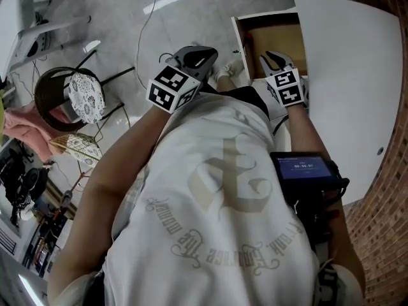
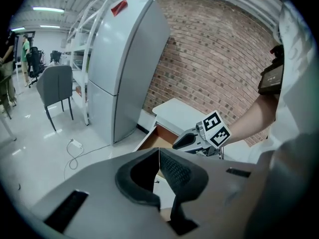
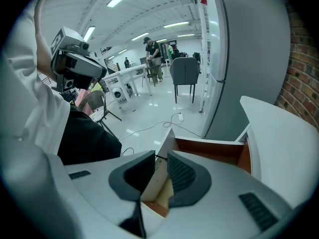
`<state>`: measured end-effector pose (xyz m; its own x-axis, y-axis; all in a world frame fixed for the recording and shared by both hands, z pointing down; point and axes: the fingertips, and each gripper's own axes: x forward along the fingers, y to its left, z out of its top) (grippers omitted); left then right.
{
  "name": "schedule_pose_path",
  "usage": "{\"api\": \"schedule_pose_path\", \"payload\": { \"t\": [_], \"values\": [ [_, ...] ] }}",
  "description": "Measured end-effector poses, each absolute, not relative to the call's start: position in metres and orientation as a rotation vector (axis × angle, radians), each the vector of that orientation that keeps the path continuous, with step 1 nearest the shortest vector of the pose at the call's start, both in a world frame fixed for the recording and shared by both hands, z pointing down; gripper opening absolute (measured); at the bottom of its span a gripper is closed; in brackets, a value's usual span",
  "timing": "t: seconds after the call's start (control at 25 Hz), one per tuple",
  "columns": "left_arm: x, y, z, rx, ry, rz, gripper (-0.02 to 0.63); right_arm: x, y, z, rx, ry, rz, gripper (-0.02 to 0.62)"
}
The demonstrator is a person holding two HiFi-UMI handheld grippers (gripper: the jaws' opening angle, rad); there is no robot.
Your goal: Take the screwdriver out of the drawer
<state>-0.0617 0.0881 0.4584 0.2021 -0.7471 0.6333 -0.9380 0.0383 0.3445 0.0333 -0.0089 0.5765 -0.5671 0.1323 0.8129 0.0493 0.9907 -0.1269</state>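
Observation:
The wooden drawer [image 1: 284, 40] stands pulled out from under a white tabletop [image 1: 350, 75]. I see only bare board inside it; no screwdriver shows in any view. My right gripper [image 1: 275, 58] hangs over the drawer's near corner, pointing down into it. Its jaws are open, with only the drawer's side wall [image 3: 158, 183] showing in the gap of the right gripper [image 3: 159, 164]. My left gripper [image 1: 205, 57] hovers left of the drawer, above the floor. The pads of the left gripper [image 2: 158, 153] meet at the tips with nothing between them.
A brick wall [image 1: 382, 228] runs along the right. A tall grey cabinet [image 2: 119, 68] stands beyond the drawer. A cable [image 1: 150, 37] lies on the floor, and a round dark stool [image 1: 64, 97] is at the left. A grey chair [image 2: 57, 86] stands further off.

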Motion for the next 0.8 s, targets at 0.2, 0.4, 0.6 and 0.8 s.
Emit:
{"api": "schedule_pose_path", "payload": {
  "t": [0.2, 0.4, 0.6, 0.8],
  "values": [
    [-0.074, 0.096, 0.475, 1.708, -1.601, 0.31, 0.023, 0.024, -0.003, 0.606, -0.188, -2.108, 0.056, 0.084],
    [-0.067, 0.094, 0.479, 1.694, -1.603, 0.312, 0.023, 0.032, -0.004, 0.617, -0.239, -2.063, 0.013, 0.083],
    [-0.072, 0.105, 0.498, 1.661, -1.609, 0.307, 0.023, 0.031, 0.002, 0.64, -0.269, -2.029, -0.016, 0.083],
    [-0.07, 0.112, 0.508, 1.634, -1.607, 0.301, 0.023, 0.031, 0.003, 0.657, -0.301, -1.998, -0.057, 0.084]
  ]
}}
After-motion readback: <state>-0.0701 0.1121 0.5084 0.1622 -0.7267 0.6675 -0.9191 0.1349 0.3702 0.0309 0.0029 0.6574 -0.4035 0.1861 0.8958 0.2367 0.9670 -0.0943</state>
